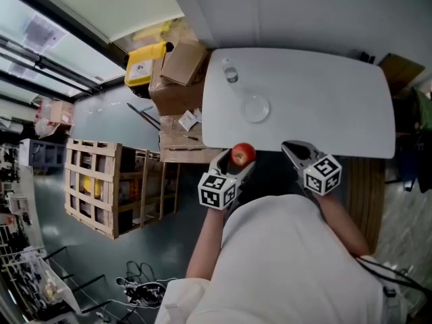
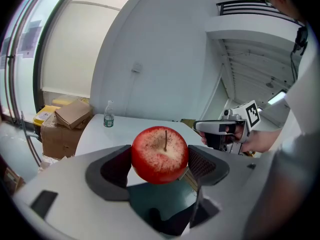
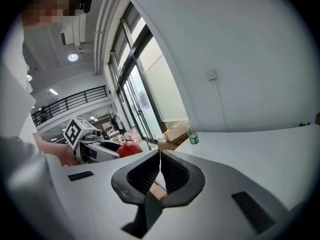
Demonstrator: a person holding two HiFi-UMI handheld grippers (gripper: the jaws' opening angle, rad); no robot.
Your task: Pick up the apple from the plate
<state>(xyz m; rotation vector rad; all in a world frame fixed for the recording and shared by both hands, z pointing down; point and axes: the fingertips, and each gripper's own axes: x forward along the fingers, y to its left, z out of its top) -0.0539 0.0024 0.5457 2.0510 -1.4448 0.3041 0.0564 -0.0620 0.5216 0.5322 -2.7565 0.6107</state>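
Note:
A red apple [image 1: 242, 155] [image 2: 160, 154] with its stem up sits between the jaws of my left gripper [image 1: 237, 160] [image 2: 160, 165], which is shut on it just off the near edge of the white table [image 1: 324, 93]. A clear glass plate [image 1: 256, 108] lies bare on the table beyond the apple. My right gripper [image 1: 293, 150] [image 3: 160, 170] hangs to the right of the left one, above the table's near edge, shut with nothing between its pads. In the right gripper view the apple [image 3: 129, 148] shows at the left gripper's tip.
A small water bottle [image 1: 231, 73] [image 2: 108, 117] [image 3: 193, 135] stands at the table's far left. Cardboard boxes [image 1: 181, 73] and a yellow crate [image 1: 144, 64] are stacked left of the table, with a wooden crate [image 1: 111, 187] on the floor beside them.

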